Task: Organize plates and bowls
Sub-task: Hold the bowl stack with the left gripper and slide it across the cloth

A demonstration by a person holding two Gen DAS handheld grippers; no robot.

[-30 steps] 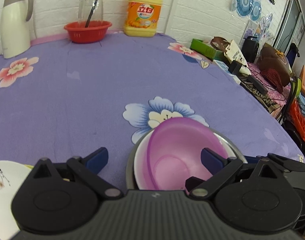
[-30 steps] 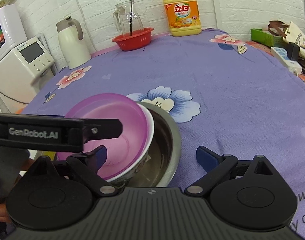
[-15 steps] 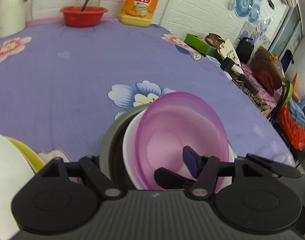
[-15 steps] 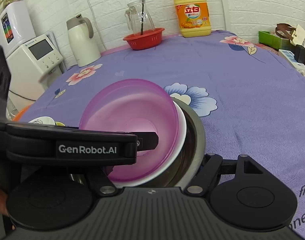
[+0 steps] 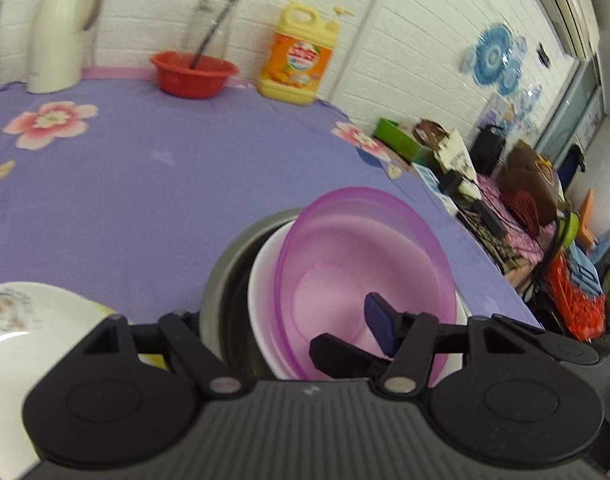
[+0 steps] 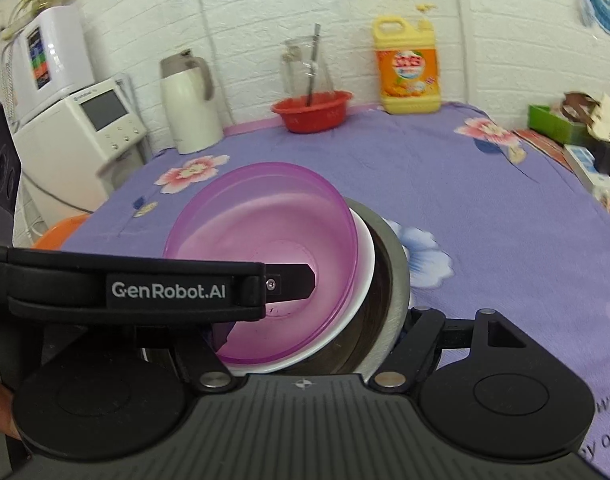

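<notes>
Both grippers clamp the nested stack: left gripper [image 5: 289,330] and right gripper [image 6: 313,332] each pinch the steel bowl [image 6: 389,264], white bowl [image 5: 265,280] and purple bowl [image 6: 265,232] inside it, tilted above the purple tablecloth [image 5: 145,200].

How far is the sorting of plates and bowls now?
Done: translucent purple plastic bowl sits in white ceramic bowl, both inside grey metal bowl. In hand: both tongs, left and right, grip this nested stack, tilted. Left: white floral plate on a yellow dish still lies apart.
</notes>
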